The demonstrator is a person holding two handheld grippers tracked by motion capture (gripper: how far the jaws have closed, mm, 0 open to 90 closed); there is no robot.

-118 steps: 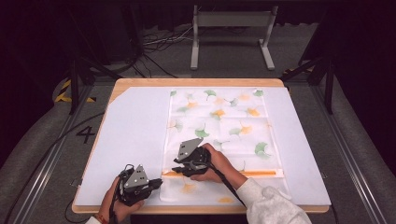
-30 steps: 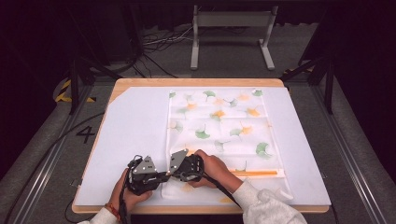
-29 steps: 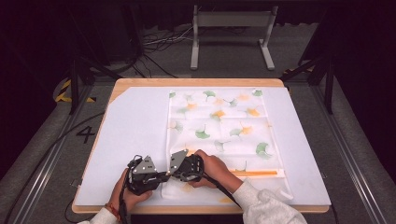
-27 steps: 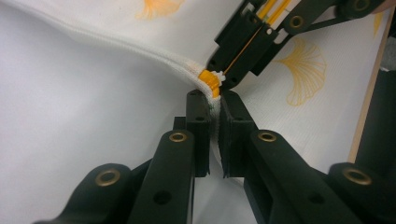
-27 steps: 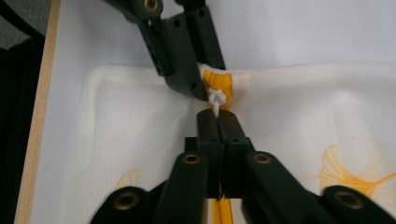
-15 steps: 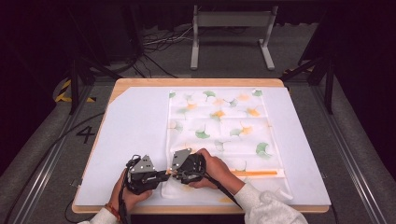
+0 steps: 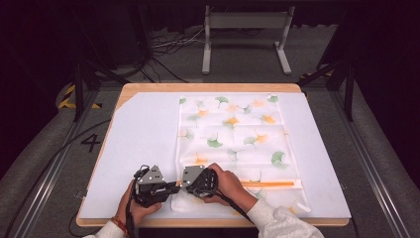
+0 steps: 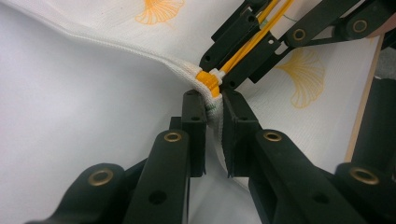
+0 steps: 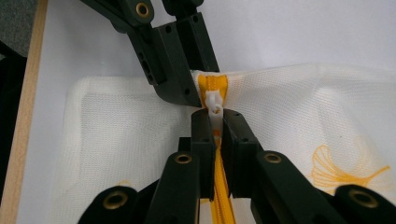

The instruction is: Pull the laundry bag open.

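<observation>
Mesh bag (image 7: 233, 134), where is it?

— Flat on the white sheet (image 7: 143, 129) that covers the table, right of the middle. Its near-left corner is where both tools meet, at the person's edge.

And the tools themselves?

— The left gripper (image 8: 212, 105) is closed on the bag's hem, right at the orange end of the zipper (image 7: 270, 184), with a fold of mesh squeezed between its jaws. The right gripper (image 9: 215, 119) faces it, clamped on the white zipper pull (image 9: 215, 103). The two sets of jaws are almost touching.

So how far along is it?

— I'd judge it to be at one end of the run. The pull sits at the zipper's left stop with one tool anchoring the cloth, so the grip is made. Either a full run along the zipper to the right is about to start, or a run has just ended here.

Can you tell which?

— Not for sure. Orange strands run back between the right jaws, but I can't tell whether the teeth there are meshed or parted. From above, the hands cover that corner, and farther right the zipper is just a thin orange line.

Anything beyond?

— The rest of the leaf-printed bag lies smooth towards the far edge. Past the table a metal stand (image 7: 246, 29) is on the dark floor.
</observation>
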